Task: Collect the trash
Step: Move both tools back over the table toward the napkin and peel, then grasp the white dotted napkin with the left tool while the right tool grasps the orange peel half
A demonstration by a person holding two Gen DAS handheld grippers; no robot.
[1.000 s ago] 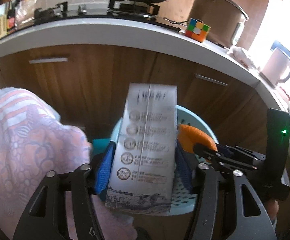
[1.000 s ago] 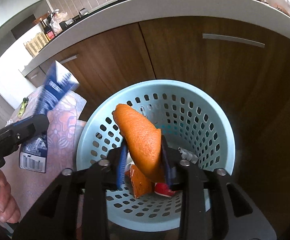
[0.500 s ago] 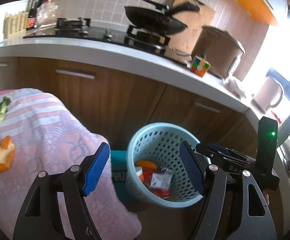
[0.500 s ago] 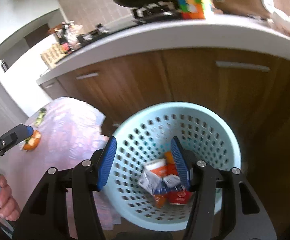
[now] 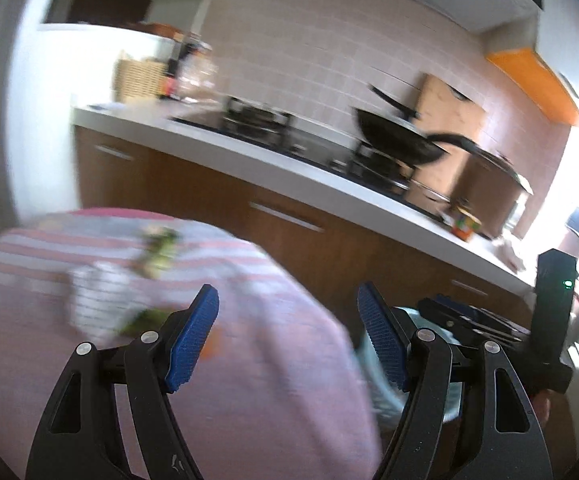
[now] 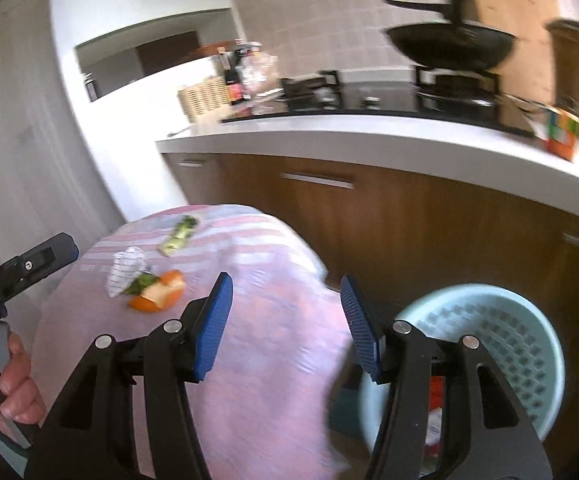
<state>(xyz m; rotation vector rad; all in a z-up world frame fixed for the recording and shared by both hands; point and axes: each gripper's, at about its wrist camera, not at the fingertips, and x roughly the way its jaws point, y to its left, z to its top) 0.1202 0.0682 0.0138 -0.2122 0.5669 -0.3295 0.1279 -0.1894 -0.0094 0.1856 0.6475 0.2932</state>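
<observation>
Both grippers had swung away from the basket since a second ago, when the left one carried a carton and the right one an orange peel; now they pointed back at the cloth-covered table, and both were empty.

From the left wrist, the left gripper [image 5: 287, 336] hung over the pink striped tablecloth [image 5: 249, 360] with its jaws spread wide and nothing between them. Blurred scraps lay ahead: a green stalk [image 5: 157, 252] and a crumpled white wrapper [image 5: 93, 300]. Only a sliver of the pale blue basket [image 5: 373, 364] showed past the right finger, so its contents could not be seen here.

From the right wrist, the right gripper [image 6: 285, 320] was likewise released and empty, above the table edge. The remaining trash sat near the far side: the stalk [image 6: 179, 234], the wrapper [image 6: 125, 270] and an orange peel [image 6: 157, 294] touching a green bit. The basket [image 6: 529, 336] stood on the floor just beside the table, against the brown cabinets [image 6: 429, 232], holding red and white packets, mostly hidden behind the finger.

The peel, wrapper and green bit lay bunched together, so a careless pinch might catch only one piece or snag the loose cloth and drag the rest off the table
</observation>
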